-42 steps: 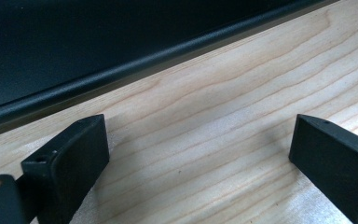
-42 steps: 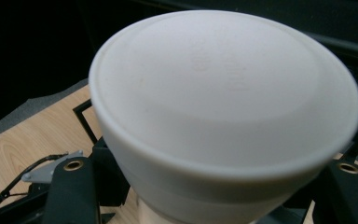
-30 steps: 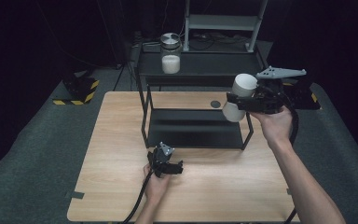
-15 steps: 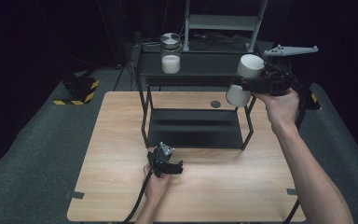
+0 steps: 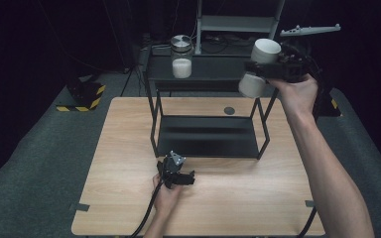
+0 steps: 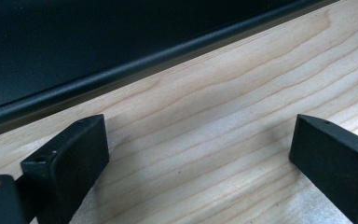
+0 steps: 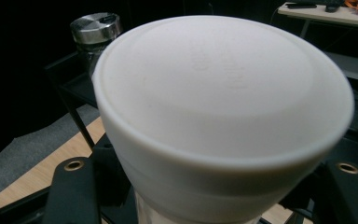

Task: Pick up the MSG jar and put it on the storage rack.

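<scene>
Right gripper (image 5: 258,75) clenched on the white jar (image 5: 259,68), side grip, held in the air level with the top shelf (image 5: 213,67) of the black rack (image 5: 206,136), at its right end. Looks like it's headed for that shelf, where a glass jar (image 5: 181,55) with a metal lid already stands.

Left gripper (image 5: 178,174) parked on the worktop (image 5: 129,208) just in front of the rack, fingers (image 6: 70,158) released, nothing between them.

Risks:
- Jar looks tilted in the grip. Set down like that, it lands on an edge and tips.
- Fingers grip mid-body on a smooth round wall, so it could rotate or slip if bumped on the shelf rim or the right post.
- Placing too far left would knock the glass jar.
- Too near the right edge and it drops off to the worktop.

Views:
- High view gives the jar's place relative to the shelf, rack and glass jar, plus the left gripper's position.
- Right gripper view: the jar's flat white end (image 7: 223,98) up close, glass jar (image 7: 95,35) behind. No clearance info.
- Left gripper view confirms empty fingers over bare wood, rack base edge (image 6: 121,70) just ahead.
</scene>
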Demonstrator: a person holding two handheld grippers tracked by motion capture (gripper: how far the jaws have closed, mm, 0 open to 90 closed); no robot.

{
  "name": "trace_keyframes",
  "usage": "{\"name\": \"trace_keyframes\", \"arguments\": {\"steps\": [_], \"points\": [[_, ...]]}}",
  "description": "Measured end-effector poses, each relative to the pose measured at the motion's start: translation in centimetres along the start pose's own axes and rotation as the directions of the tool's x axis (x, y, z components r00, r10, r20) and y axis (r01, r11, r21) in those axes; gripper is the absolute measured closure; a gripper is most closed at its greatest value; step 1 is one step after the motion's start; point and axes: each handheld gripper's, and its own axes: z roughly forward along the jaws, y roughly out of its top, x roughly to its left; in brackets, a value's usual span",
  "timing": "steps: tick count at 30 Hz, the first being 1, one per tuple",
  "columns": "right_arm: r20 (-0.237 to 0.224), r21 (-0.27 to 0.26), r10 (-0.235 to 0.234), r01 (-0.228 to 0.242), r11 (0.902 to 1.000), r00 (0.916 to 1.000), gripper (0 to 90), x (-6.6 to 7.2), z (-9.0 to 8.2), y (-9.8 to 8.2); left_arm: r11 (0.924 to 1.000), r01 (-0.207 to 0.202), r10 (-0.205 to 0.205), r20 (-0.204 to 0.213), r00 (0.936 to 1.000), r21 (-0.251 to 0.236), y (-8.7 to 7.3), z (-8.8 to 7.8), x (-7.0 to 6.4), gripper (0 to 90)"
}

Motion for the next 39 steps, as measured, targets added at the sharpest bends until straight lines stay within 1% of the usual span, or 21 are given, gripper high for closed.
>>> {"name": "trace_keyframes", "arguments": {"steps": [3, 10, 15, 19, 22, 25, 27, 32, 34, 37, 39], "points": [[0.009, 0.004, -0.003, 0.003, 1.0000, 1.0000, 34.3, 0.3, 0.5, 0.6, 1.0000, 0.000, 0.000, 0.000, 1.0000, 0.000, 0.0, 0.0, 0.0, 4.5], [0.022, 0.007, 0.014, -0.014, 0.9999, 0.9996, 34.4, 0.6, 2.1, 2.1, 1.0000, 0.001, -0.001, 0.000, 1.0000, -0.001, 0.0, 0.0, 0.0, 4.5], [0.065, 0.025, -0.006, 0.004, 0.9997, 0.9979, 34.3, 1.7, 3.7, 3.4, 1.0000, 0.000, 0.000, 0.000, 1.0000, -0.001, 0.0, 0.0, 0.0, 4.5], [0.081, 0.020, 0.004, -0.005, 0.9998, 0.9967, 34.4, 2.2, 5.2, 3.9, 1.0000, 0.000, 0.000, 0.000, 1.0000, -0.001, 0.0, 0.0, 0.0, 4.5], [0.099, 0.018, 0.008, -0.010, 0.9998, 0.9951, 34.4, 2.6, 6.2, 4.1, 1.0000, 0.000, 0.000, -0.001, 1.0000, -0.001, 0.0, 0.0, 0.0, 4.5], [0.095, 0.021, 0.023, -0.025, 0.9995, 0.9952, 34.4, 2.5, 7.4, 4.2, 1.0000, 0.000, 0.000, -0.001, 1.0000, -0.001, 0.0, 0.0, 0.0, 4.5], [0.104, 0.030, 0.021, -0.024, 0.9992, 0.9944, 34.4, 2.6, 8.3, 4.3, 1.0000, 0.000, 0.000, -0.001, 1.0000, -0.001, 0.0, 0.0, 0.0, 4.5], [0.125, 0.041, 0.017, -0.022, 0.9989, 0.9920, 34.4, 3.1, 9.9, 4.4, 1.0000, 0.000, 0.000, -0.001, 1.0000, 0.000, 0.0, 0.0, 0.0, 4.5], [0.138, 0.045, 0.009, -0.016, 0.9989, 0.9904, 34.4, 3.3, 10.3, 4.5, 1.0000, 0.000, 0.000, -0.001, 1.0000, -0.001, 0.0, 0.0, 0.0, 4.5], [0.143, 0.049, 0.015, -0.023, 0.9985, 0.9896, 34.4, 3.3, 10.7, 4.6, 1.0000, 0.000, 0.000, -0.001, 1.0000, 0.000, 0.0, 0.0, 0.0, 4.5], [0.156, 0.055, 0.012, -0.021, 0.9982, 0.9877, 34.4, 3.3, 11.0, 4.7, 1.0000, 0.000, 0.000, -0.001, 1.0000, -0.001, 0.0, 0.0, 0.0, 4.5]]}}
